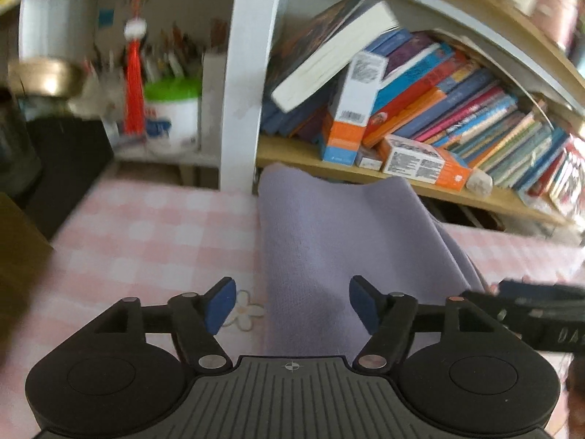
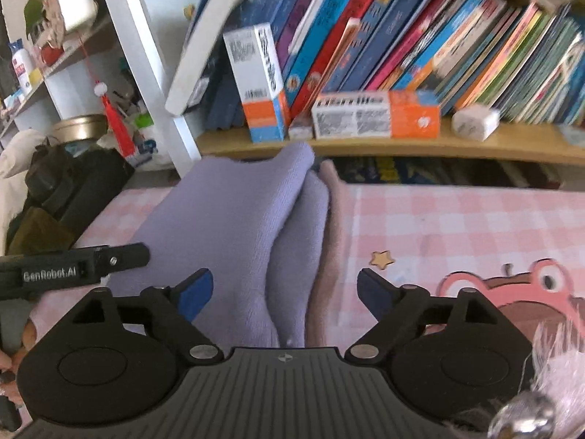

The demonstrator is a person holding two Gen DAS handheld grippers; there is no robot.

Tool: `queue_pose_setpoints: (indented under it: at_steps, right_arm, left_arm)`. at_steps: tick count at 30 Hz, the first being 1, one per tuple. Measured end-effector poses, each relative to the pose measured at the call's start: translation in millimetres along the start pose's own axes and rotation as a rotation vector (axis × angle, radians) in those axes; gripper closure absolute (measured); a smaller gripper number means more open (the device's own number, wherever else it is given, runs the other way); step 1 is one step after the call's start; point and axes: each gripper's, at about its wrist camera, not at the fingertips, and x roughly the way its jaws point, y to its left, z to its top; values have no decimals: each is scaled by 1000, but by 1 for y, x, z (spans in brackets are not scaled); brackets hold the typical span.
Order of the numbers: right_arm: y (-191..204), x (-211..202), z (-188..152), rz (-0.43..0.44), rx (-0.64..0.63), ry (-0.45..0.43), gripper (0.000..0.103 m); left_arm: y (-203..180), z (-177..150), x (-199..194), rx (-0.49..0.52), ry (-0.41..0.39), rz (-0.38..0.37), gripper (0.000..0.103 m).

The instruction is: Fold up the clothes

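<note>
Lavender knit garment (image 2: 234, 226), folded into a long strip, lying on the pink checked tablecloth (image 2: 457, 219), running from the near edge to the far edge under the bookshelf (image 2: 365, 146). Layered on its right side, with a pale pink fabric edge (image 2: 334, 219) showing just beside it. Far end rumpled upward against the shelf front.

Left gripper (image 1: 290, 303) held above the near end of the garment, blue pads (image 1: 219, 305) spread wide apart, gripping nothing. Right gripper (image 2: 283, 292) likewise spread apart over the strip's right side, empty between the pads.

Shelf packed with leaning books (image 2: 420, 36); one thick book (image 1: 329, 55) tipped across the others. Orange-and-white boxes (image 2: 376, 113), one standing and one lying flat, at the shelf front, close behind the garment's far end. White tub with green lid (image 1: 172, 113) in the left compartment, behind a hanging red tassel (image 1: 134, 84). Pencils or pens behind it, blurred. Dark bag (image 2: 73, 183) at the left edge of the table. Pink cartoon print (image 2: 512, 285) on the cloth near the right corner.
</note>
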Motion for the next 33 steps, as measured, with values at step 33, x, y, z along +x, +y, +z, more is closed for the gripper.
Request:
queue_pose_setpoints:
  at_steps: [33]
  right_arm:
    - [46,-122,-102,-280,8,-131,0]
  left_arm:
    - [-45,-85,-108,69,-7,113,10]
